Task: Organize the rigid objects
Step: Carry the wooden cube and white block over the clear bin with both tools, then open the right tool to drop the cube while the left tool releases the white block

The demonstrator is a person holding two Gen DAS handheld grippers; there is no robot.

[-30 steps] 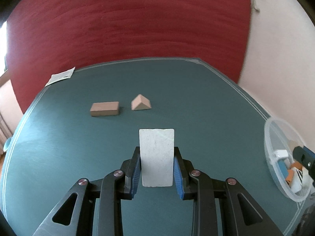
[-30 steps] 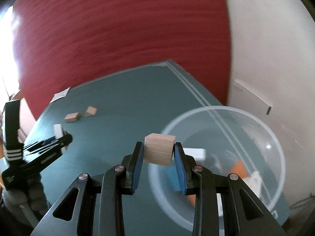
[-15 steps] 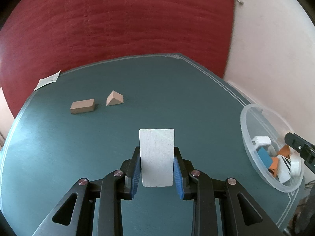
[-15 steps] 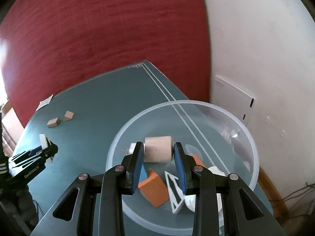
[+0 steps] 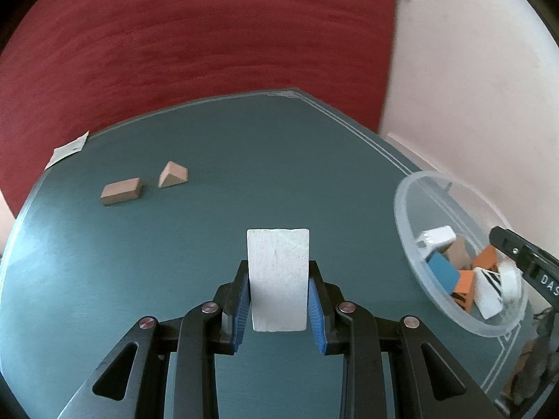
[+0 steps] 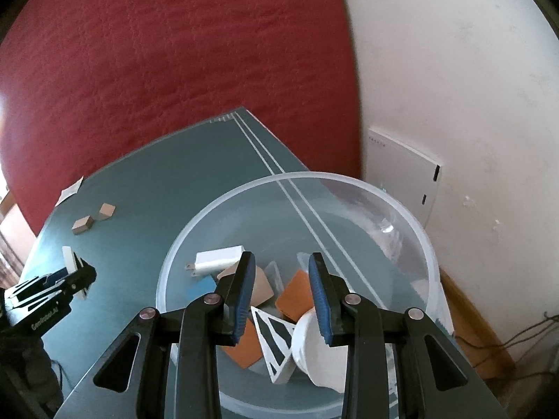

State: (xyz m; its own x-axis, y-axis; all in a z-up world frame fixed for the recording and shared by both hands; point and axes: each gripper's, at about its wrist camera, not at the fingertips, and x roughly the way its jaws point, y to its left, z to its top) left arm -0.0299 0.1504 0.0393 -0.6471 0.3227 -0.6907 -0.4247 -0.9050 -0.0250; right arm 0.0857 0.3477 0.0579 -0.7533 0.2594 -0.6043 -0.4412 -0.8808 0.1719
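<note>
- Left gripper (image 5: pixel 278 269): jaws clamped on a white block (image 5: pixel 278 279), a flat slab standing on end. The blue pads press its two long sides low down and the top half stands clear above them. It is held above the green table (image 5: pixel 244 160), off the surface.
- Right gripper (image 6: pixel 281 257): jaws apart, nothing between the pads. It hangs over the clear bowl (image 6: pixel 279 175) at the right end of the table.
- In the bowl: tan cube (image 6: pixel 260 284), white charger (image 6: pixel 218 260), orange blocks (image 6: pixel 297 295), a black-and-white striped wedge (image 6: pixel 274 342) and other white pieces.
- Loose at far left: tan brick (image 5: pixel 121 191) and tan wedge (image 5: pixel 173 174), just beside each other but apart. A paper slip (image 5: pixel 68 148) lies at the far-left edge.
- Handling, judged: the white block looks rigid and light, with a matt, slightly rough face, so slip is unlikely. The grip is low, so the slab could pivot if knocked on the bowl rim.
- The brick is best taken across its short width. The wedge should go by its two flat triangular ends, since the sloped faces would squeeze out.
- Progress: most pieces look binned; the white block seems next for the bowl.
</note>
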